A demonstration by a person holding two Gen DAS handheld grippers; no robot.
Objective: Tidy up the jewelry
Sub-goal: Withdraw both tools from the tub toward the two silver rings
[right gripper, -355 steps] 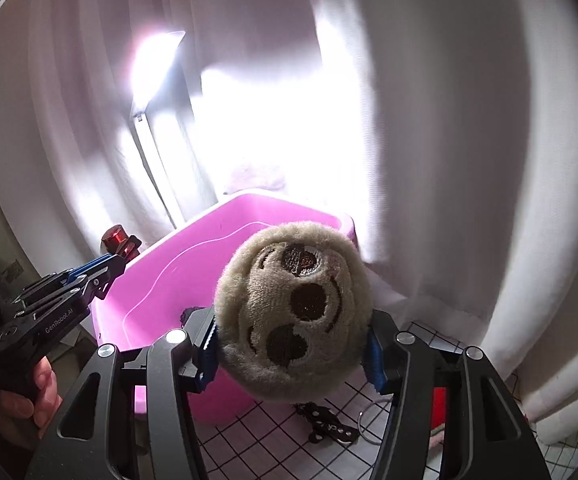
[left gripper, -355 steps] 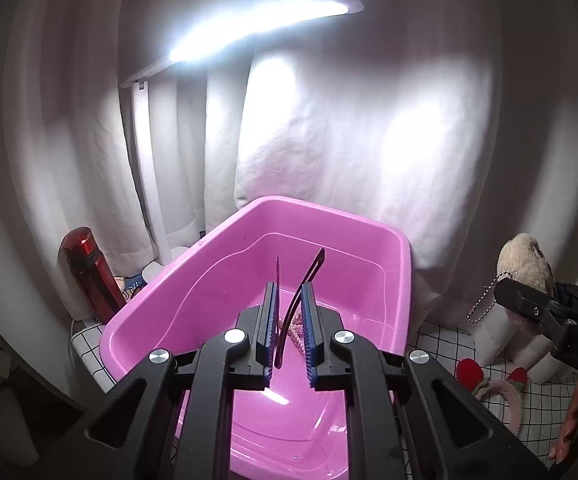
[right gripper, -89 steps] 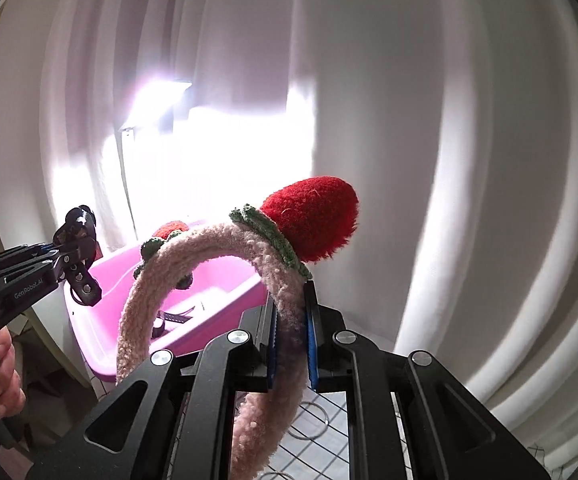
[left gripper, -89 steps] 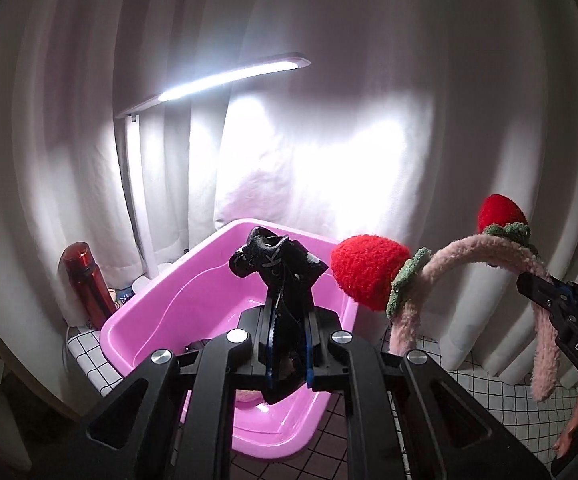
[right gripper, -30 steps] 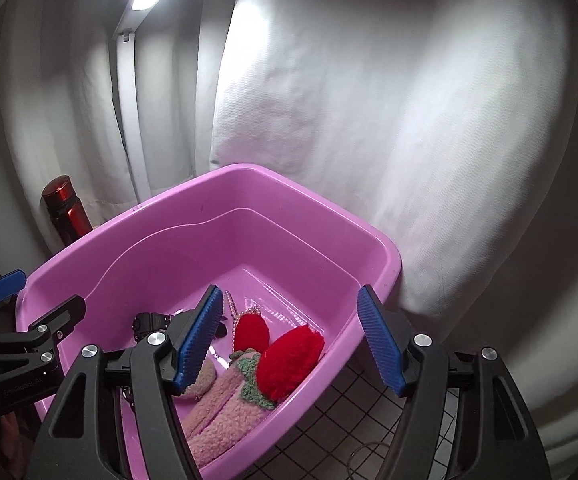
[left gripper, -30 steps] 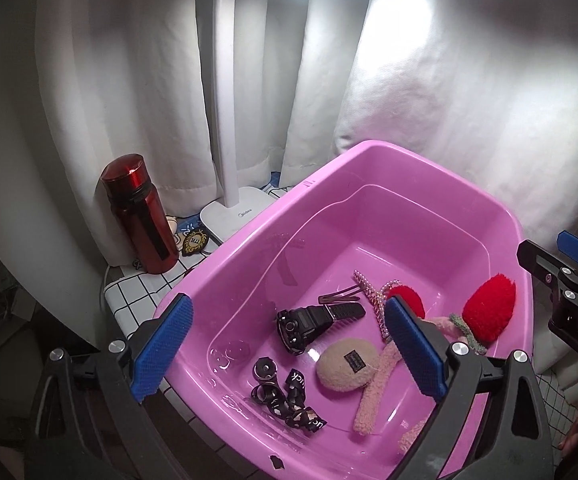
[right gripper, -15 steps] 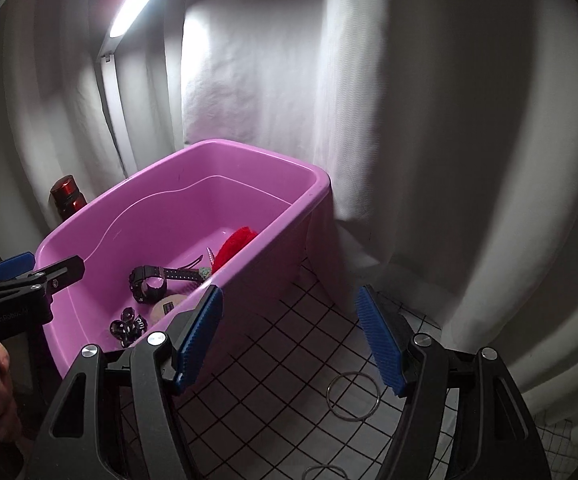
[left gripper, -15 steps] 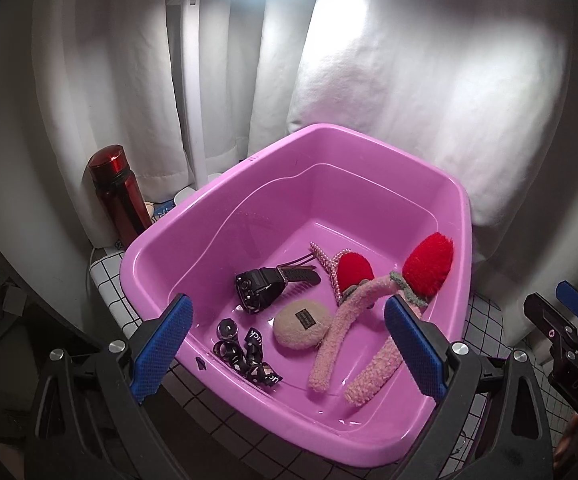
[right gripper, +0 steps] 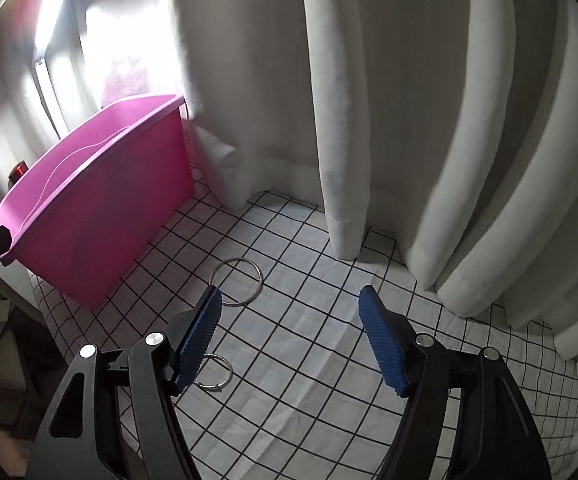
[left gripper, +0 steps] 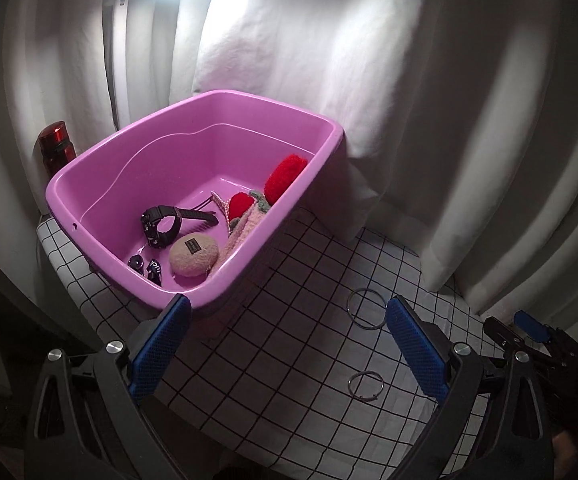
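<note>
On the checked worktop (right gripper: 309, 328) two metal rings lie loose: larger ring (right gripper: 236, 282) near the pink tub (left gripper: 89, 168), smaller ring (right gripper: 214, 372) just beside it. In the tub: watch (left gripper: 163, 224), plush headband (left gripper: 249, 216). Left gripper (left gripper: 285, 340) and right gripper (right gripper: 289, 340) both spread wide, holding nothing.

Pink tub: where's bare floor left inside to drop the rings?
In the pink plastic tub, the floor toward the far-left wall is bare. The near end is crowded: black wristwatch, round beige plush, fuzzy pink strawberry headband. Both metal rings lie on the checked cloth.
</note>
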